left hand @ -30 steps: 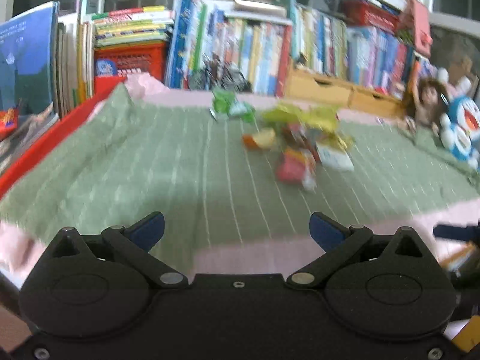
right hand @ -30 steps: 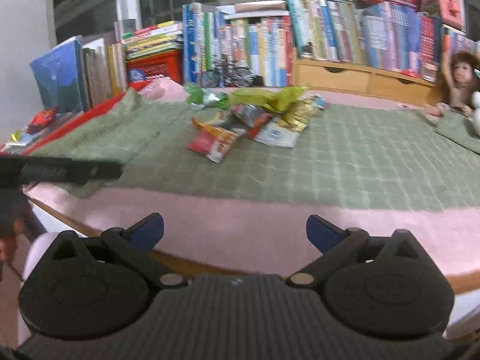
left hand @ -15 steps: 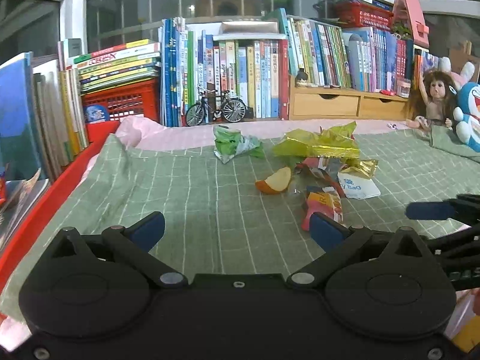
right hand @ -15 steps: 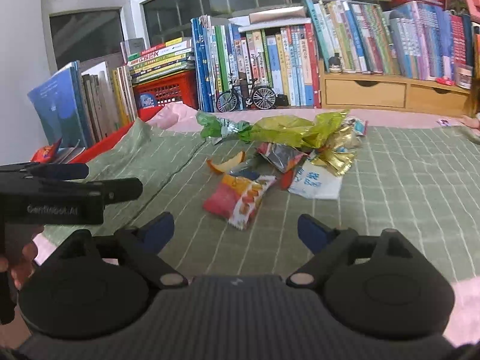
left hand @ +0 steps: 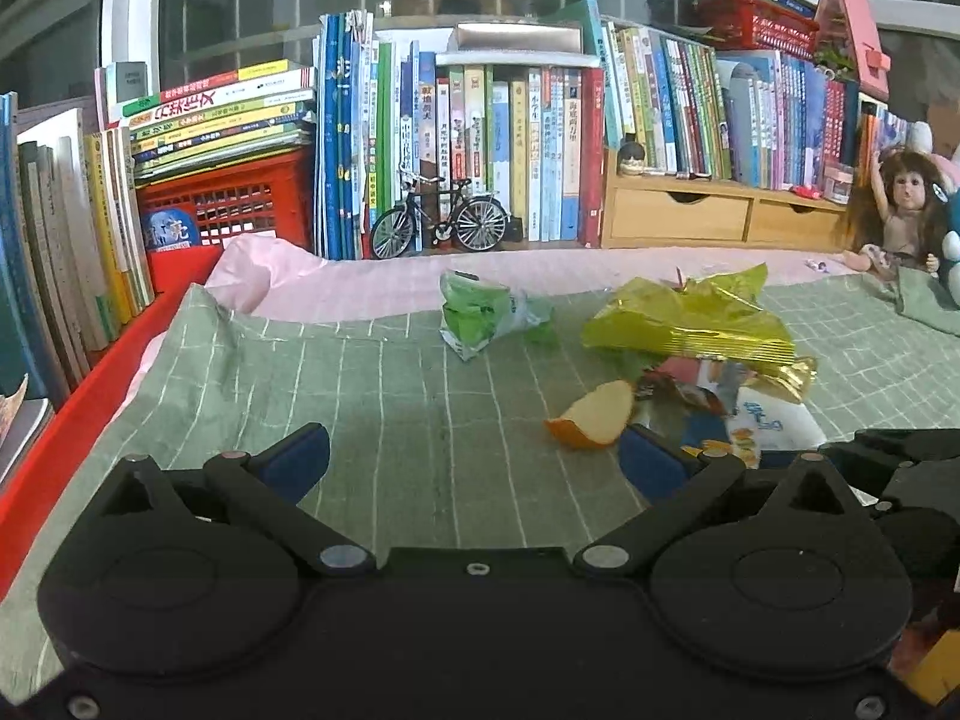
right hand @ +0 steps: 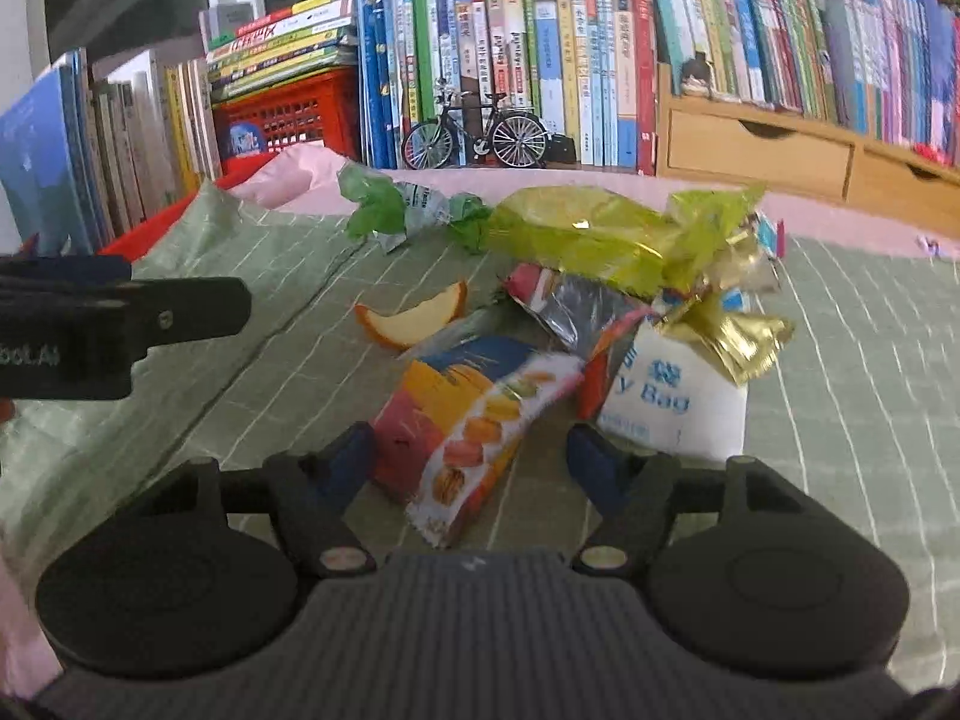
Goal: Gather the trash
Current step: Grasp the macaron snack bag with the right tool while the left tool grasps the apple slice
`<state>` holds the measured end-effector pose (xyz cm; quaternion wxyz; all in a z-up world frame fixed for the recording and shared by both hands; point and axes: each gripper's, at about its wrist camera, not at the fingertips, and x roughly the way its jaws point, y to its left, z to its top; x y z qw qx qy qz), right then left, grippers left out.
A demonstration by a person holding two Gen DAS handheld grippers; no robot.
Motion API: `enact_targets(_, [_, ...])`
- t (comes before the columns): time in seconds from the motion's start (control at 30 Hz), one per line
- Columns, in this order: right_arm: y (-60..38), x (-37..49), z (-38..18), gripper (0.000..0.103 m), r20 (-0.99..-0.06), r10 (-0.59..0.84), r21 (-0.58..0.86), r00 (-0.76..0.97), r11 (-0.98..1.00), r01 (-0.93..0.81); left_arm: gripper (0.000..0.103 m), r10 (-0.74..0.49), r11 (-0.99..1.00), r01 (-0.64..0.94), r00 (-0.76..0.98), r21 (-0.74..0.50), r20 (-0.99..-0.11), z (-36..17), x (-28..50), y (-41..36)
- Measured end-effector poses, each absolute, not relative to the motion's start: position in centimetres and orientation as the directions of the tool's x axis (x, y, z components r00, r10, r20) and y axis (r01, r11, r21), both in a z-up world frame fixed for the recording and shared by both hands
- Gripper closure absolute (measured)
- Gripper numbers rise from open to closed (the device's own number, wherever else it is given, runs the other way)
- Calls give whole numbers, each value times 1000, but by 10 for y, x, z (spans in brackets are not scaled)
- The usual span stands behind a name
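Note:
A heap of trash lies on the green checked cloth [left hand: 420, 420]. It holds a green wrapper [left hand: 480, 315], a yellow-green foil bag [left hand: 684, 318], an orange peel slice [left hand: 594, 423], a white bag [right hand: 672, 402] and a colourful snack wrapper [right hand: 474, 426]. My right gripper [right hand: 474, 459] stands open with its blue pads on either side of the snack wrapper's near end. My left gripper [left hand: 474, 462] hangs open over bare cloth, left of the heap, its right pad close to the peel slice.
Rows of upright books [left hand: 510, 150], a red crate [left hand: 234, 204], a model bicycle [left hand: 441, 222] and wooden drawers [left hand: 720, 216] line the back. A doll [left hand: 900, 210] sits at the far right. Books and a red edge [left hand: 78, 420] border the left.
Both grippers have moved forward over the cloth towards the heap. The right one has come down around the snack wrapper; the left one now hovers near the peel slice.

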<state>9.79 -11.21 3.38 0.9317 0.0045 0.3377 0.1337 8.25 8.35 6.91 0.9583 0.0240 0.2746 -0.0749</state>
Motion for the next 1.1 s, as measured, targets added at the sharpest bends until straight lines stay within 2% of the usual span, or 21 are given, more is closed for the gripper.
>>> enact_targets(0.13, [-110,102,34,25,-626,267,111,733,960,-255,1,-148,987,160,822,-25,-550,64,96,82])
enact_targets(0.17, [-110,102,34,32,-624,266,106,735,960,-258,1,-153,987,158,817,-40,-557,62,99,82])
enact_targets(0.2, [-109,102,33,45,-622,266,98,737,959,-264,1,-158,986,156,812,-53,-562,60,102,81])
enact_targets(0.3, [-110,102,34,54,-611,265,71,746,957,-281,1,-172,985,150,799,-86,-576,55,110,78])
enact_targets(0.53, [-124,81,36,54,-598,252,37,761,957,-287,1,-254,959,115,751,-258,-610,45,136,69])
enact_targets(0.6, [-129,73,37,53,-594,244,28,767,959,-283,2,-244,957,80,740,-278,-627,42,143,64])
enact_targets(0.73, [-136,60,38,52,-589,245,23,770,958,-287,11,-178,964,-8,726,-267,-664,33,155,52])
enact_targets(0.83, [-141,54,38,52,-586,246,26,772,958,-285,13,-176,949,-61,712,-310,-680,26,162,45])
enact_targets(1.1, [-159,52,31,52,-583,267,85,767,959,-269,19,-101,968,-87,728,-237,-679,24,171,19])
